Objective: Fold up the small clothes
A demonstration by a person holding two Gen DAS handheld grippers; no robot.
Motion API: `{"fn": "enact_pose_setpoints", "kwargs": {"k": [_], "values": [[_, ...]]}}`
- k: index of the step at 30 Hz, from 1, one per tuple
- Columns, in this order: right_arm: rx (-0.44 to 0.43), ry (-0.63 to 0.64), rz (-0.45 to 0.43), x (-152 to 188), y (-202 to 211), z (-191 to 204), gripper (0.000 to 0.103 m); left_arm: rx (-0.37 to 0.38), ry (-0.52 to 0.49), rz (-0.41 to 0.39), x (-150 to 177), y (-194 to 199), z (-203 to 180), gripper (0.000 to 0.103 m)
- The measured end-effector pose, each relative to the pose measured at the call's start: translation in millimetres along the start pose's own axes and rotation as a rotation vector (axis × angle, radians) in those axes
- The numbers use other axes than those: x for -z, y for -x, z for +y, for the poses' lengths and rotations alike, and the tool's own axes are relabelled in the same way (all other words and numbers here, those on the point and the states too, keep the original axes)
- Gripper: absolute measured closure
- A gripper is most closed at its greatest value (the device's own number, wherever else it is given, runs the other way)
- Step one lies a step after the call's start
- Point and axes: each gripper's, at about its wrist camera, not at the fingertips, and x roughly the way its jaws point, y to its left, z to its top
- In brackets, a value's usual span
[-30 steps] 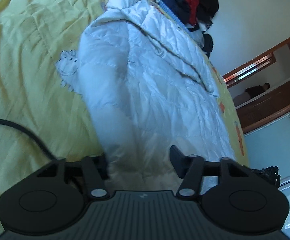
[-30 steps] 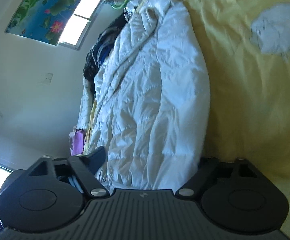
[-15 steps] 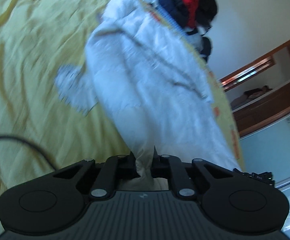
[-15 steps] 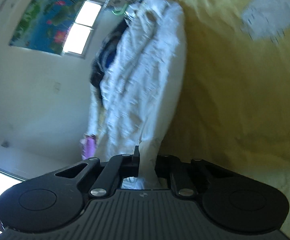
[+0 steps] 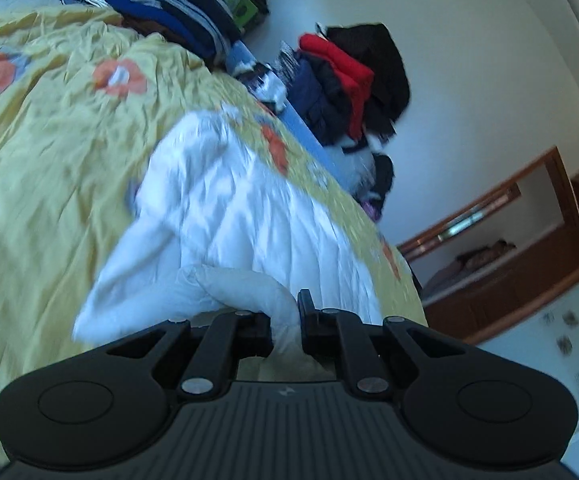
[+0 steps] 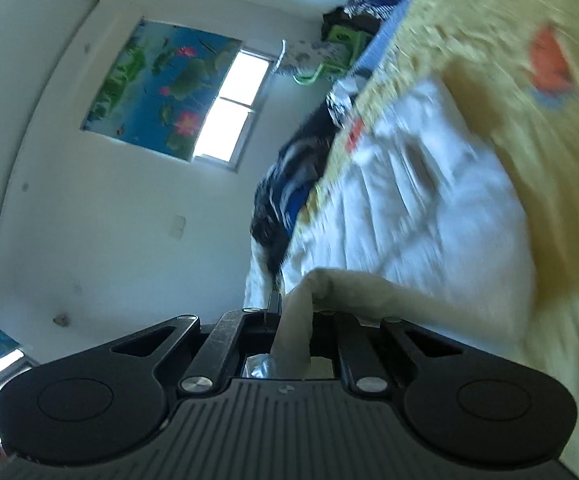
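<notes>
Left wrist view: the left gripper (image 5: 285, 326) clenches the near edge of the white garment (image 5: 249, 216), which lies on the yellow bed (image 5: 41, 168). Right wrist view: the right gripper (image 6: 295, 330) grasps another near edge. The fold looks underway; next, carry both edges toward the far end.

A lotus picture (image 6: 157, 88) hangs beside a bright window (image 6: 231, 108).

Each hand-held gripper (image 5: 285, 326) is matte black, with a ribbed body, round side discs and silver pivot screws.
</notes>
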Motion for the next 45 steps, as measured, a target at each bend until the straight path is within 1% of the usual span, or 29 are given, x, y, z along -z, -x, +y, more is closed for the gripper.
{"fn": "enact_pose_setpoints", "kwargs": {"k": [1,6,10,11,14,17,18,20,22,23,24,25,26,27,28,29,30,31,32,33,35,37,38,39,41,42,43,44,45], "values": [[0.001,-0.003,-0.007,-10.0,-10.1,-0.2,0.091,-0.007,0.007,-0.012,-11.8,-11.7,0.0,0.093],[0.021,-0.018,-0.039,-90.9,-90.1,-15.9,0.091,-0.046,0.017,-0.067,-73.7,-75.3,1.6,0.093],[0.110,-0.046,-0.055,-139.4,-153.7,-42.7,0.090,-0.136,0.043,-0.068,-110.5,-134.4,16.3,0.093],[0.157,-0.060,-0.057,-148.4,-169.9,-54.5,0.090,-0.171,0.057,-0.060,-115.7,-149.9,23.0,0.093],[0.240,-0.072,-0.043,-160.7,-200.6,-82.7,0.090,-0.245,0.075,-0.026,-122.1,-187.2,41.9,0.093],[0.285,-0.099,-0.042,-163.2,-217.9,-108.3,0.090,-0.251,0.102,-0.010,-119.4,-204.5,57.1,0.093],[0.281,-0.114,-0.044,-161.6,-219.1,-113.8,0.085,-0.246,0.110,-0.014,-118.5,-205.4,59.3,0.093],[0.254,-0.163,-0.044,-160.6,-219.9,-124.4,0.083,-0.230,0.144,-0.010,-118.1,-205.9,65.1,0.092],[0.217,-0.225,-0.049,-163.3,-216.3,-130.0,0.077,-0.215,0.179,0.007,-120.4,-203.5,67.2,0.091],[0.205,-0.249,-0.053,-164.4,-213.7,-128.9,0.069,-0.211,0.199,0.012,-123.5,-199.0,67.2,0.090],[0.190,-0.258,-0.058,-167.0,-209.7,-125.8,0.058,-0.204,0.213,0.008,-126.5,-193.3,66.3,0.087],[0.178,-0.255,-0.070,-170.6,-205.4,-119.9,0.050,-0.189,0.220,-0.002,-129.8,-186.3,64.8,0.082],[0.159,-0.243,-0.096,-173.3,-198.5,-111.5,0.033,-0.172,0.222,-0.012,-133.6,-178.4,62.0,0.080],[0.146,-0.225,-0.122,-176.7,-192.3,-104.2,0.024,-0.159,0.220,-0.025,-137.3,-172.4,58.2,0.076],[0.143,-0.201,-0.152,-178.9,-186.1,-95.7,0.021,-0.142,0.218,-0.046,-140.2,-164.0,53.3,0.073],[0.131,-0.170,-0.180,-180.5,-179.1,-86.2,0.022,-0.125,0.211,-0.058,-141.7,-157.4,48.2,0.070],[0.118,-0.132,-0.196,-181.4,-173.7,-75.7,0.022,-0.103,0.197,-0.069,-142.8,-150.2,42.1,0.058],[0.125,-0.089,-0.198,-182.2,-171.7,-65.9,0.022,-0.079,0.182,-0.080,-143.4,-143.8,35.4,0.033],[0.149,-0.013,-0.194,-179.5,-170.9,-51.3,0.022,-0.053,0.167,-0.091,-142.7,-136.7,27.8,0.019],[0.171,0.048,-0.180,-177.0,-172.4,-41.2,0.022,-0.035,0.160,-0.094,-142.5,-132.8,21.5,0.001],[0.233,0.189,-0.138,-168.0,-184.1,-21.0,0.022,0.019,0.114,-0.109,-143.4,-124.7,6.9,0.000],[0.288,0.308,-0.107,-158.6,-197.0,-8.8,0.022,0.020,0.057,-0.173,-143.2,-117.0,-10.7,0.000],[0.311,0.358,-0.096,-153.9,-206.7,-5.5,0.022,-0.013,0.012,-0.210,-141.1,-116.3,-20.9,0.000],[0.316,0.379,-0.088,-150.2,-211.1,-5.9,0.022,-0.082,-0.070,-0.240,-137.9,-118.9,-34.4,0.000],[0.315,0.373,-0.069,-148.7,-224.4,-11.3,0.022,-0.299,-0.310,-0.299,-121.4,-139.3,-65.4,0.000],[0.329,0.368,-0.067,-147.6,-229.9,-13.3,0.022,-0.402,-0.439,-0.304,-110.0,-157.4,-77.0,0.001],[0.355,0.379,-0.063,-146.4,-236.3,-14.6,0.022,-0.490,-0.547,-0.278,-99.4,-182.0,-83.0,0.001],[0.396,0.408,-0.060,-145.5,-243.5,-16.8,0.022,-0.553,-0.613,-0.246,-90.8,-204.5,-84.2,0.001],[0.452,0.443,-0.064,-142.8,-250.9,-19.7,0.022,-0.594,-0.648,-0.225,-84.8,-221.0,-82.1,0.001]]}}
